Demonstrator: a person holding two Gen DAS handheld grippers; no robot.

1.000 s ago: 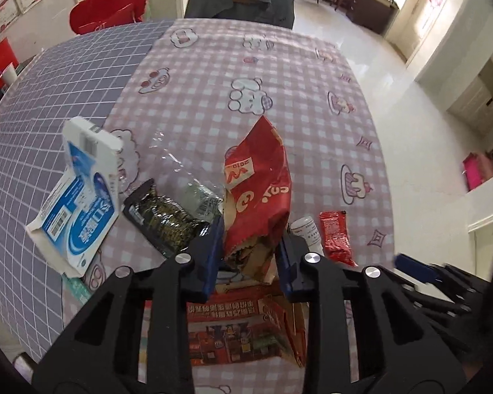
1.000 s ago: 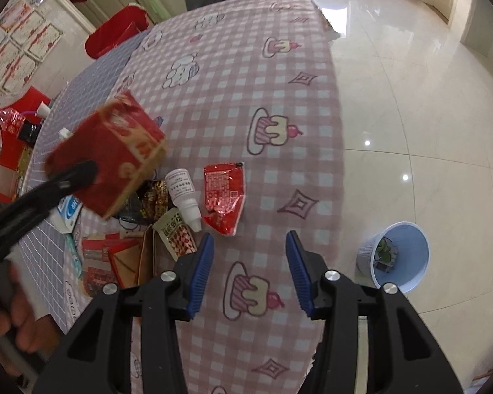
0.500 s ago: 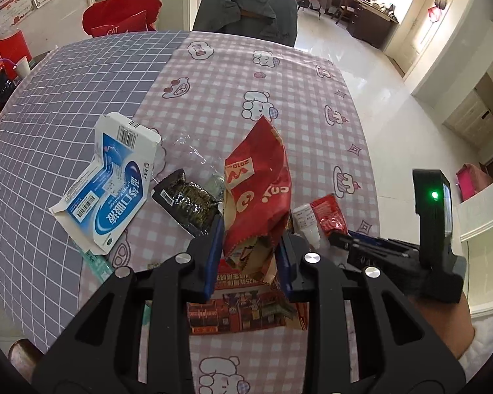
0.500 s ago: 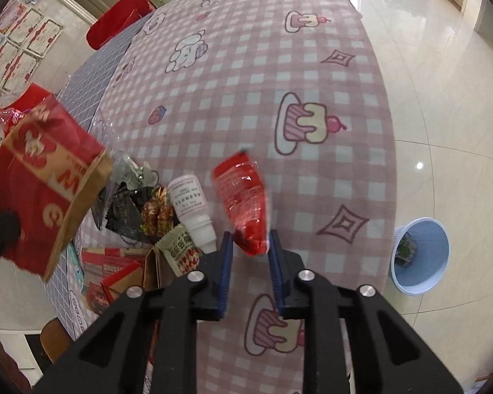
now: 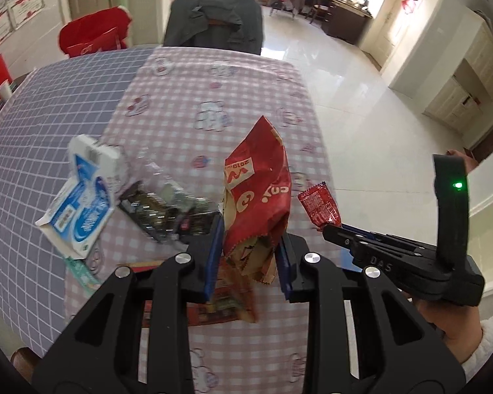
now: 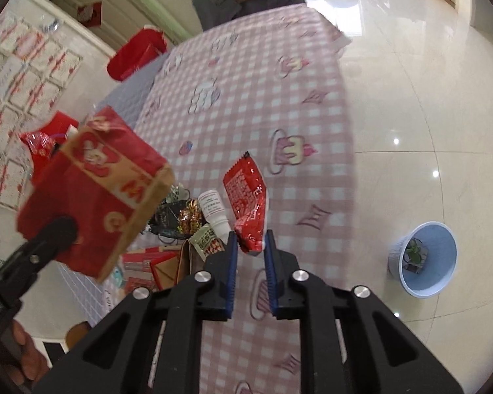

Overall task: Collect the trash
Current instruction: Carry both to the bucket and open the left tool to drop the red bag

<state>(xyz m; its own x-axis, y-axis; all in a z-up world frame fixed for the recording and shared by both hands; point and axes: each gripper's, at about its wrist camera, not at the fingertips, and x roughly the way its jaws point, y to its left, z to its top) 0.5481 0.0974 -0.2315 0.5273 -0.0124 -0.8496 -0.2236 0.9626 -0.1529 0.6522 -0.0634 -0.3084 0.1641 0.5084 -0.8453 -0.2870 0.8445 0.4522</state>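
Left gripper: fingers closed on the lower end of a red paper bag; the bag stands up and away from the fingers, its crumpled brown bottom hanging below and between them, clear of the surface

Right gripper: fingers have just been closing and now pinch the bottom edge of a red sachet; the sachet rises straight out past the fingertips, lifted off the surface

Right gripper seen from the left wrist view: just right of the left fingers, with the sachet at its tip, near the bag but not touching it

Left of the left fingers, on the surface: blue-and-white box, opened flat; between it and the fingers a dark wrapper and clear plastic film, blurred

Below the left fingers: printed red carton, lying flat, partly hidden by the fingers

Just left of the right fingers, on the surface: small white bottle, on its side; a green-and-white packet touching the left finger's outer side in view; gold-red wrappers further left

Far right of the right fingers, on the floor: blue bin, upright, holding some trash

Beyond the surface's far edge: dark chair
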